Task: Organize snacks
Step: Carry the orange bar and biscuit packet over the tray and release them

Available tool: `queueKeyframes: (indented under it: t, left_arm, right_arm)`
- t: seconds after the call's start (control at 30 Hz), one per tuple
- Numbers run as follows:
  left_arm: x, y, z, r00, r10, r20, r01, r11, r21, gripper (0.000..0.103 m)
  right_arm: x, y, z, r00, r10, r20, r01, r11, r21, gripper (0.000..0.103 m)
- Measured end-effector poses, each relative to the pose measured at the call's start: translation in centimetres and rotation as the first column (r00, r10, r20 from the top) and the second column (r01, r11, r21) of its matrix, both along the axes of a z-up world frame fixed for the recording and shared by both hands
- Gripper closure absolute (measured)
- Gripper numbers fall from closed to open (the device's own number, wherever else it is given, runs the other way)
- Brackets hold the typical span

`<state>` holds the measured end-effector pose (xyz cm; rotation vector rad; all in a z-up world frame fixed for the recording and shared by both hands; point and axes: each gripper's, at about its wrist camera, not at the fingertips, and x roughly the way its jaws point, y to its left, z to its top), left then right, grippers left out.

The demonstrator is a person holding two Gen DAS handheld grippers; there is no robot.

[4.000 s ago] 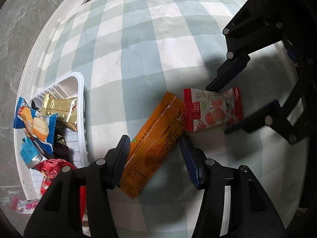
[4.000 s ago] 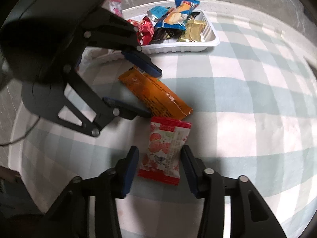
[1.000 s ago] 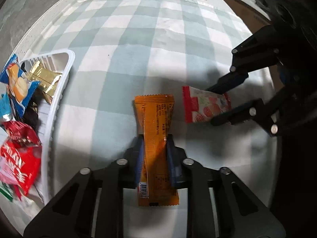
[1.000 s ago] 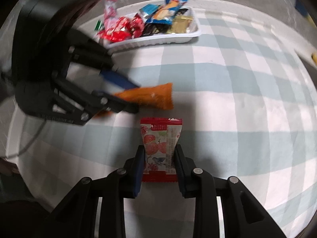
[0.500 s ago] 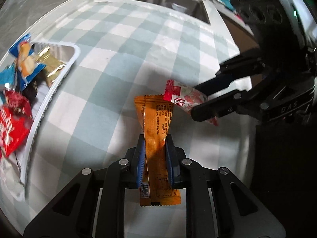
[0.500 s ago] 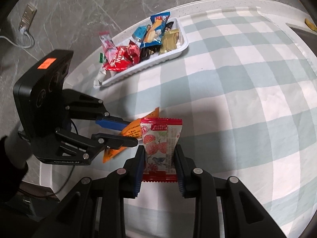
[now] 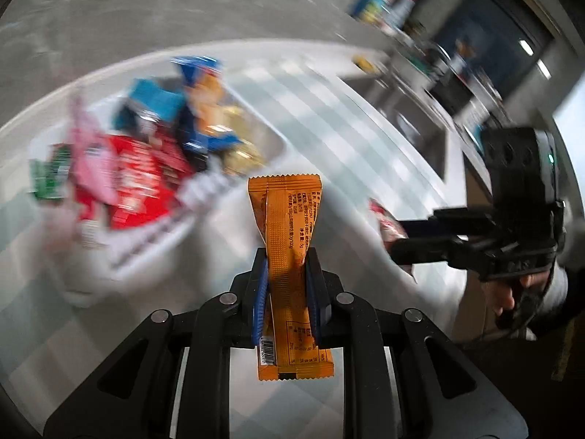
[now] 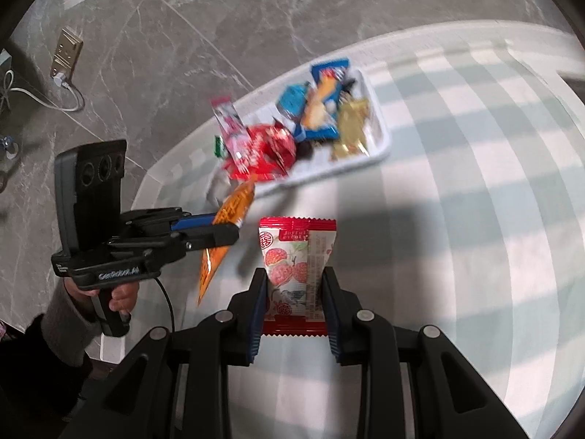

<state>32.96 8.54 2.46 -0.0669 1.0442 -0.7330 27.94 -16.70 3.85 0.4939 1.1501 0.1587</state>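
- Counter [image 8: 475, 183], checked cloth: no loose snacks visible on it.
- White tray [image 8: 380, 146]: already heaped with packets.
- Left gripper [image 7: 285, 278]: jaws clamped on orange sachet [image 7: 289, 256], aloft near tray.
- Right gripper [image 8: 292, 292]: jaws clamped on red-and-white candy packet [image 8: 296, 256], aloft, farther back.
- Left to do: both drops.

The long orange foil snack wrapper [image 7: 289, 256] is glossy and crinkled, its ends crimped in a sawtooth. The red-and-white fruit-printed candy packet [image 8: 298, 270] is shiny plastic film — smooth, with red crimped seals. The white plastic tray [image 8: 380, 146] looks smooth and slightly glossy; a gold foil packet [image 8: 353, 128] in it glints. The pale green checked tablecloth [image 8: 475, 219] is matt cloth. The grey marble floor [image 8: 219, 18] is polished — veined white.
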Motion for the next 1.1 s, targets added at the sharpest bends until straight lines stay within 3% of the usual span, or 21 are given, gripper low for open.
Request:
queueKeyframes:
  t: [0.17,0.53,1.1]
  left_arm:
    - [3.2,3.6,1.2,0.987,0.163,-0.006,-0.163,0.986,-0.045,0.086]
    - [10.4,5.9,1.2,0.936,0.351,-0.013,-0.351,0.935,-0.049,0.086]
    - [14.5,5.3,-0.9,0.893,0.451,0.015,-0.451,0.893,0.001,0.085]
  right_arm:
    - [4.4,0.3,0.5,0.999,0.033,0.035,-0.033,0.999,-0.015,0.072]
    - [13.4,0.5,-0.4,0.996,0.069,0.052,-0.066,0.996,-0.054,0.072]
    - [19.3,1.7,-4.2,0.995,0.103,0.008,-0.102,0.991,-0.081,0.070]
